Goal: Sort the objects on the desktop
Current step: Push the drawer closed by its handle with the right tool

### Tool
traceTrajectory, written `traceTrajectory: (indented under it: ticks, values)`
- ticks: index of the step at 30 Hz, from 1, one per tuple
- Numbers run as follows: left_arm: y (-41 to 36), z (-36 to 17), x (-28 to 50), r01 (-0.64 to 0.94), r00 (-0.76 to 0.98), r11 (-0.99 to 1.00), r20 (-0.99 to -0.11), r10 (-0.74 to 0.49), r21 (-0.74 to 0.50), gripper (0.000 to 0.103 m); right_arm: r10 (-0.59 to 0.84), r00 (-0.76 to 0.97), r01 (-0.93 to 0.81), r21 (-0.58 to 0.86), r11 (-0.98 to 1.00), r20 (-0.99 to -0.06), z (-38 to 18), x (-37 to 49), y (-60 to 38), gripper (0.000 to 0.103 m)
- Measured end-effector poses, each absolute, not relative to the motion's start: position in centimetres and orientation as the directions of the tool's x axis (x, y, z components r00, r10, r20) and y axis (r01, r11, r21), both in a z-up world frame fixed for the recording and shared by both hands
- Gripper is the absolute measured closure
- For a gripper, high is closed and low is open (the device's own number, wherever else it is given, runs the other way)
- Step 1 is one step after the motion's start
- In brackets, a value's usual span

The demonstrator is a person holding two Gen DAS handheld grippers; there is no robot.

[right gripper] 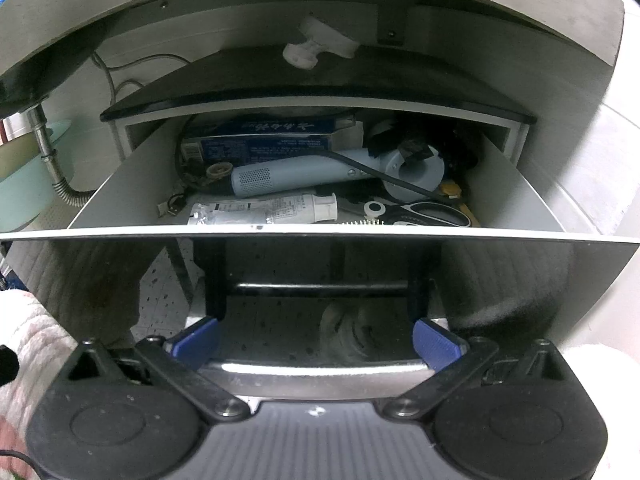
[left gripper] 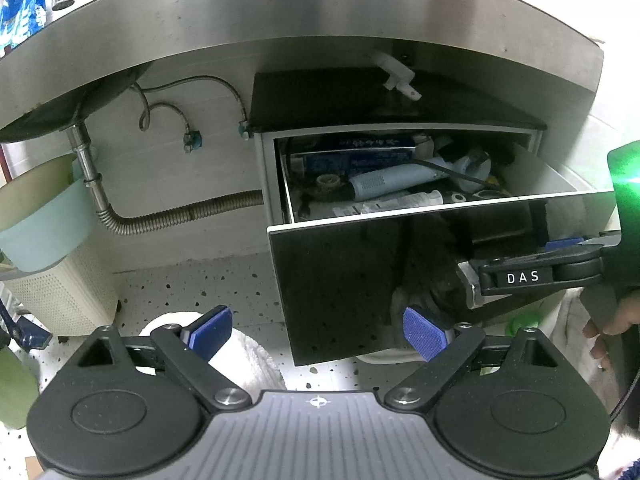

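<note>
The drawer (right gripper: 120,196) front hides the brush (right gripper: 362,223) body; box (right gripper: 264,140) print is too small to read.

— What do we find in the drawer (right gripper: 120,184)?
— The hair dryer (right gripper: 320,174) lies across the middle. At its twelve o'clock we see the box (right gripper: 264,142), at six the tube (right gripper: 264,212), at four the scissors (right gripper: 432,212).
— And the worktop (left gripper: 320,12)?
— Above the drawer.

The left gripper (left gripper: 318,330) is held level with its jaws spread wide, nothing between its blue pads (left gripper: 422,336). The right gripper (right gripper: 316,340) also has its jaws wide apart, its fingers (right gripper: 436,342) pointing forward
</note>
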State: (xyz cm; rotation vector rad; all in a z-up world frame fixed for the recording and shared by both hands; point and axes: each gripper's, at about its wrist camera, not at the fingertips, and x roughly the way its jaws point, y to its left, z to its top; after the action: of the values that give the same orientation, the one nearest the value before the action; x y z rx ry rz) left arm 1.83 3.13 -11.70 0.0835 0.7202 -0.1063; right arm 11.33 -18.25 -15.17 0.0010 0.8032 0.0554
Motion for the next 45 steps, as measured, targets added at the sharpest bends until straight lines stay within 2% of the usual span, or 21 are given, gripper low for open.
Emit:
traceTrajectory:
  ticks: [45]
  values:
    - [1.7, -12.4, -1.2, 0.143, 0.707, 0.987, -0.705, -0.046, 0.078, 0.009, 0.052, 0.690, -0.052, 0.022, 0.998, -0.722, -14.9, 11.5, -18.5, 0.000]
